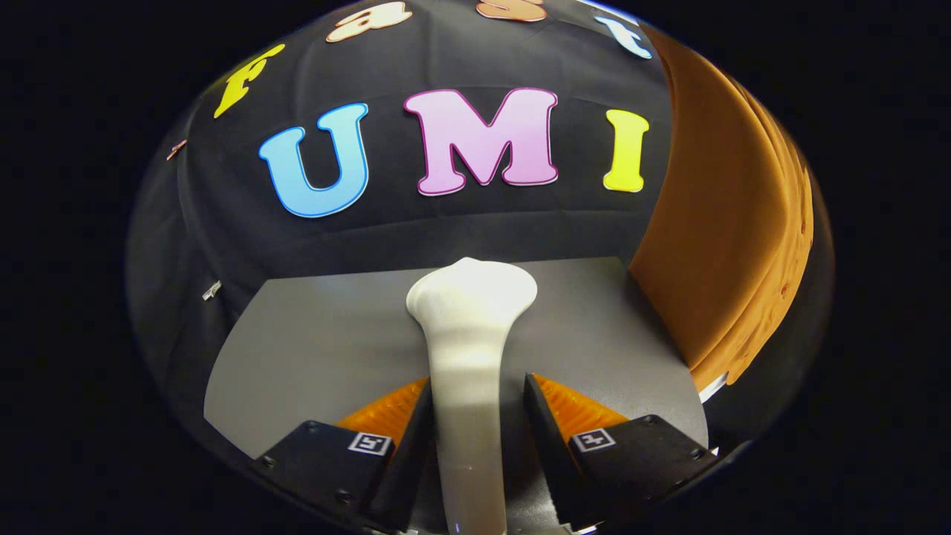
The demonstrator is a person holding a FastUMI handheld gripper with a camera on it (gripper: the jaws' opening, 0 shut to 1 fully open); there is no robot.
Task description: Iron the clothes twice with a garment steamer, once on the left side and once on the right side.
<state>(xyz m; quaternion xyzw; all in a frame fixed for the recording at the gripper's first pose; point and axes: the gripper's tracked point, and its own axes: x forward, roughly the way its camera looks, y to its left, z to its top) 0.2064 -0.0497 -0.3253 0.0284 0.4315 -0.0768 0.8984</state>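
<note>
Gripper (478, 416) clamped on white garment steamer (469, 334), both fingers pressed against its handle, jaws narrowly parted; head pointing to 12 o'clock over grey table (312, 334). Brown garment (713, 238) hung at 2 o'clock.

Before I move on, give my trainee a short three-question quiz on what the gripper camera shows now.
1. True or false: the white garment steamer lies loose on the grey table.
2. Where is the orange-brown garment? A) under the steamer B) hanging beyond the fingers to one side C) folded on the table.
3. Fill in: the steamer's handle sits ___ the gripper fingers.

Key: 1 false, the fingers appear to clamp it; 2 B; 3 between.
</note>
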